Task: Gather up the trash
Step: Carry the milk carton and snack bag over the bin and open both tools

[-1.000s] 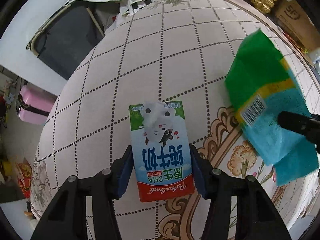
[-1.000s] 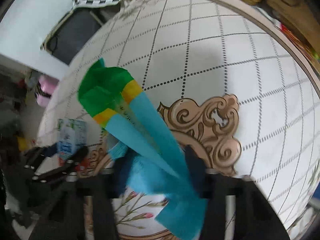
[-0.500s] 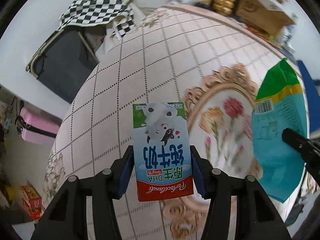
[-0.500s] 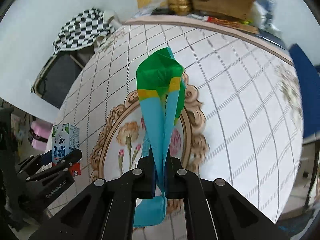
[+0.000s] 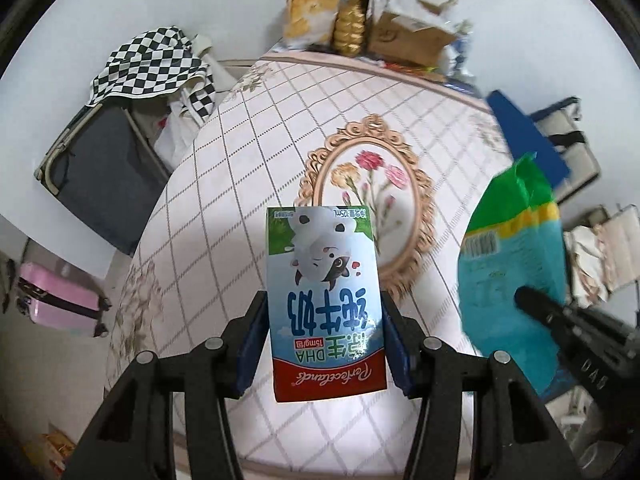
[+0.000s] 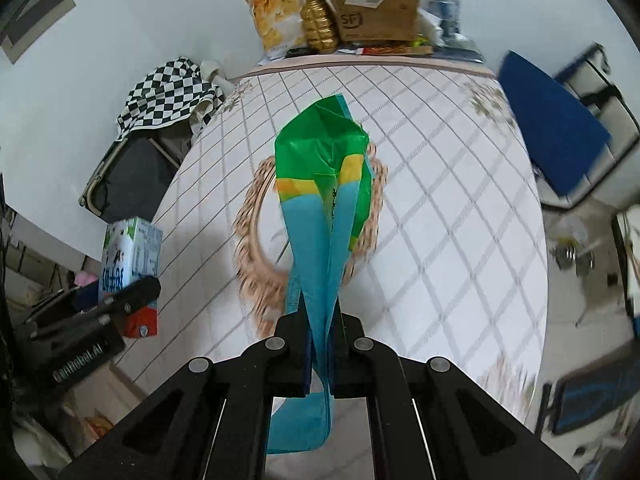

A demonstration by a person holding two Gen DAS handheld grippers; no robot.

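My left gripper (image 5: pixel 322 340) is shut on a small milk carton (image 5: pixel 324 300) with a cartoon cow, blue text and a red band, held in the air above the table. The same carton (image 6: pixel 130 256) shows at the left of the right wrist view, with the left gripper (image 6: pixel 132 292) around it. My right gripper (image 6: pixel 320 344) is shut on a crumpled green, yellow and blue plastic wrapper (image 6: pixel 324 200) that sticks up from its pads. That wrapper (image 5: pixel 516 264) hangs at the right of the left wrist view, the right gripper's finger (image 5: pixel 560 316) across it.
Below lies a round table (image 5: pixel 248 168) with a checked cloth and an oval flower print (image 5: pixel 372 184). At its far edge stand a cardboard box (image 6: pixel 376 16), a gold bottle (image 6: pixel 318 20) and a snack bag (image 6: pixel 274 8). A checkered cloth (image 5: pixel 148 64) lies left, a pink case (image 5: pixel 60 304) on the floor, a blue chair (image 6: pixel 552 140) right.
Both grippers rose well above the table with carton and wrapper. The right gripper's jaws closed tight on the wrapper. The table now looks smaller and its far edge shows.
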